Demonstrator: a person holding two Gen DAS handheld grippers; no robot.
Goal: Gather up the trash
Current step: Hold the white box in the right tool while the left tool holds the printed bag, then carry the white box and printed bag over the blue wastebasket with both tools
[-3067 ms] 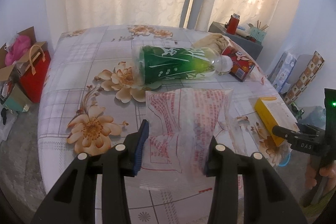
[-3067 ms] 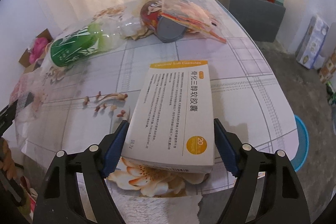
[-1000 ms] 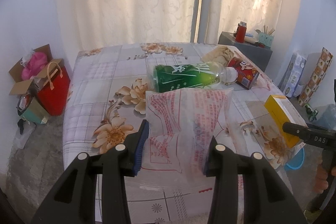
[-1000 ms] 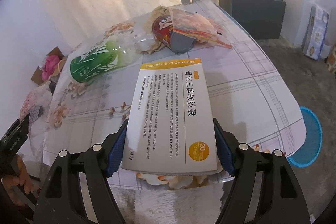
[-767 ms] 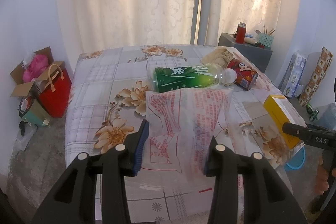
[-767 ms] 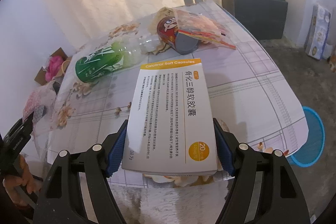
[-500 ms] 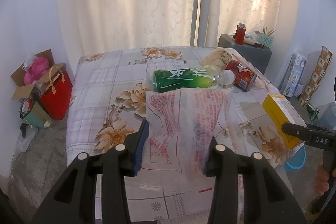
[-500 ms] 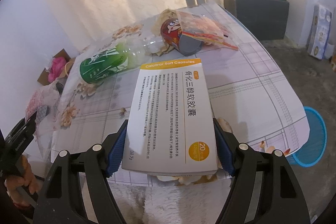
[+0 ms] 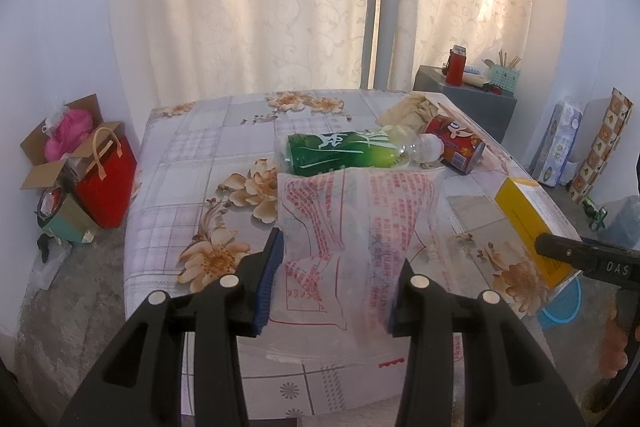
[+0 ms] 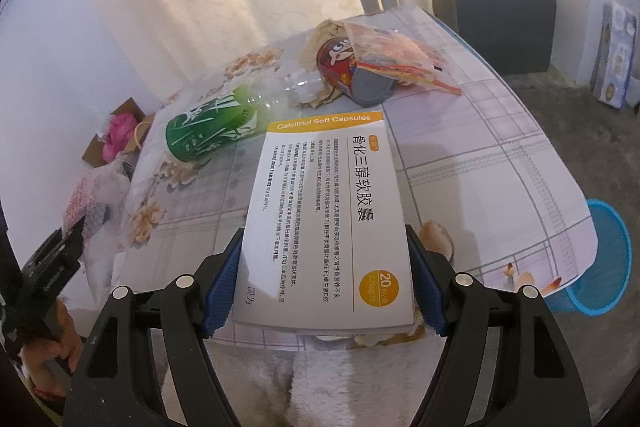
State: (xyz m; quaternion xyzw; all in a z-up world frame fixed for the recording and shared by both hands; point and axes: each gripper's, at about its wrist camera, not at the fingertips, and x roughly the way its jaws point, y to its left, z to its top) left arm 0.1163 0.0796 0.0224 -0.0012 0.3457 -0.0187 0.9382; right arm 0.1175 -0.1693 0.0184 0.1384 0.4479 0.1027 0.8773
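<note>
Lifted over the table's near edge, my left gripper pinches a crinkled plastic wrapper while my right gripper clamps the capsule box flat by its sides, both pieces apparently bound for the blue bin beside the table's corner.

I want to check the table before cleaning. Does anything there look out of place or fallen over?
Yes. A green bottle lies on its side mid-table, and a red snack can is tipped over beside it, with crumpled wrappers against it. All look like litter on the flowered tablecloth.
</note>
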